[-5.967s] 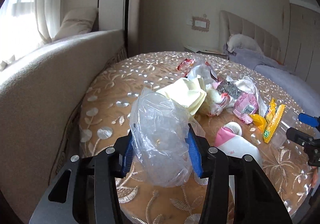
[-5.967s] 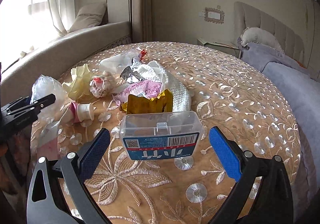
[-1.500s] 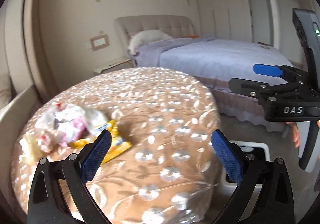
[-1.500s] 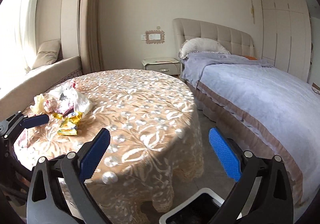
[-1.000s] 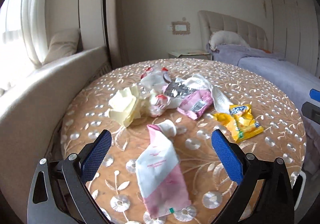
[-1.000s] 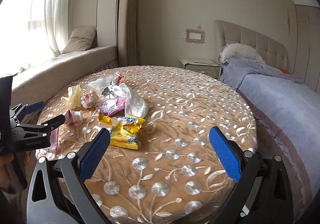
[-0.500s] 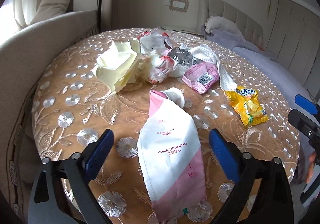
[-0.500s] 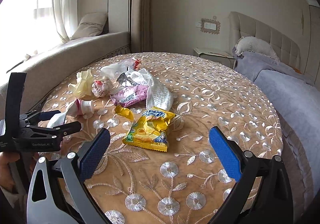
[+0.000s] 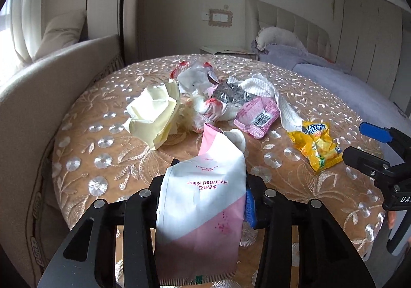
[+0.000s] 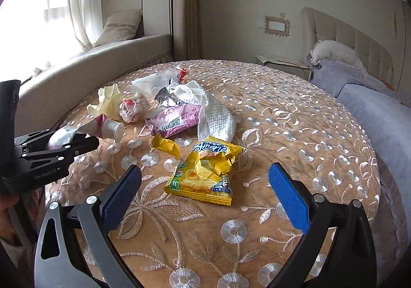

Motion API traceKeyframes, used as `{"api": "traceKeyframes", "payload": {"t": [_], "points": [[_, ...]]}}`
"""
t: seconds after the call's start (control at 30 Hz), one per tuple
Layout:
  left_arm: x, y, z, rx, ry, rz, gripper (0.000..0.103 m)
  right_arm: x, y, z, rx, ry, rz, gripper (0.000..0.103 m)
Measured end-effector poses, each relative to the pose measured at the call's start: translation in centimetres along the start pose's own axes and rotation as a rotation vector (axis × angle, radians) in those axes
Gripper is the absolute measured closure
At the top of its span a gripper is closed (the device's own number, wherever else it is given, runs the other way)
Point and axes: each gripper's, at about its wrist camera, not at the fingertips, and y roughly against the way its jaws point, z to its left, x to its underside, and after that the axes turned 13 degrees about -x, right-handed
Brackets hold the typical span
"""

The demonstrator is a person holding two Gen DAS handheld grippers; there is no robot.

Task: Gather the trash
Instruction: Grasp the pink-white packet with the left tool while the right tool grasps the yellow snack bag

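I note the left gripper clamped on the pink-and-white pouch, its fingers pressed against the pouch sides at the near edge of the bench. The pouch is a flat, creased soft pack, white on its upper body and pink on the lower part and neck, printed "Hydrated Silica" in magenta, with a white screw cap at the far end. In the right wrist view the pouch lies low against the bench cloth with the cap pointing toward the litter heap.

I hold the right gripper over the near side of the bench with its blue fingers spread wide and nothing between them. The yellow snack packet lies flat on the cloth just ahead of that gap, crumpled, torn open at one corner.

Beyond it I record a white waffle-textured cloth, a purple barcode wrapper touching it, a crushed silver foil, a red-and-white crumpled wrapper and a pale yellow crumpled paper, all bunched together toward the far left of the bench
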Motion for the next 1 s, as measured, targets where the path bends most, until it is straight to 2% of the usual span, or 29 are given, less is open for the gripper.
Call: {"api": "traceKeyframes", "payload": {"t": [0.2,0.43,0.57,0.67,0.73,0.77,0.83,0.9,1.0], "points": [[-1.3,0.9,0.4,0.008,-0.006,-0.039,0.060,-0.4,-1.1,0.0,0.012,0.022,0.025,0.004],[-3.0,1.7,0.1,0.029,-0.008,-0.082,0.060,-1.4,-3.0,-1.2,-0.012,-0.034,0.052,0.004],[-3.4,1.5,-0.1,0.032,-0.015,-0.089,0.060,-1.7,-4.5,-1.8,-0.036,-0.070,0.121,0.004],[-3.6,1.5,0.1,0.036,-0.010,-0.093,0.060,-1.6,-6.0,-2.0,-0.047,-0.083,0.205,0.007],[-3.7,1.7,0.0,0.036,-0.013,-0.095,0.060,-1.4,-6.5,-1.8,-0.049,-0.076,0.233,0.027],[-3.7,1.7,0.0,0.037,-0.015,-0.096,0.060,-1.2,-6.8,-1.7,-0.052,-0.070,0.254,0.043],[-3.7,1.8,-0.1,0.038,-0.018,-0.098,0.060,-1.1,-6.8,-1.5,-0.051,-0.053,0.255,0.056],[-3.7,2.0,-0.2,0.036,-0.021,-0.102,0.060,-0.9,-6.6,-1.4,-0.057,-0.050,0.241,0.064],[-3.8,2.4,-0.6,0.043,-0.031,-0.108,0.060,-1.1,-5.1,-1.5,-0.061,-0.057,0.199,0.068]]}}
